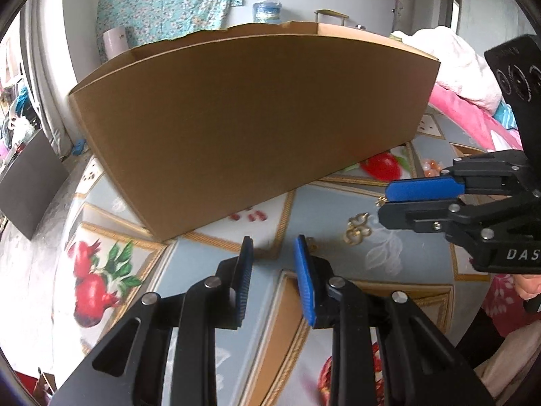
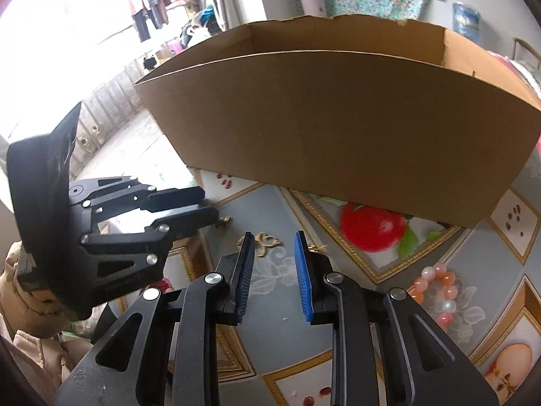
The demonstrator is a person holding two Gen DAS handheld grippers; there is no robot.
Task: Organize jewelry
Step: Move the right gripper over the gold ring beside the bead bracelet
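The gold jewelry piece (image 1: 356, 230) lies flat on the patterned tablecloth (image 1: 209, 308), a looped ornament just in front of the cardboard box (image 1: 250, 115) and nearer to me than its front wall. In the right wrist view I see the same piece (image 2: 265, 242) just beyond the tips of my right gripper (image 2: 274, 237), between the two fingers' lines but not touched by them. A second small gold piece (image 2: 224, 221) lies close by at the left, at the tip of my left gripper (image 2: 208, 209); I cannot tell if the finger touches it. My right gripper has its jaws parted by a narrow gap, and nothing is between the blue pads (image 2: 302, 284). In the left wrist view my left gripper (image 1: 274, 240) shows the same: a narrow gap, both pads free, only the cloth visible between them. From there my right gripper (image 1: 383, 199) enters from the right side, low over the cloth, with a tiny gold bit at its tip; whether it is held I cannot tell. Further right on the cloth rests a bracelet of pink and orange beads (image 2: 439, 291), well apart from the gold pieces. The box stands open at the top, on the far side of everything, its inside hidden from both cameras.
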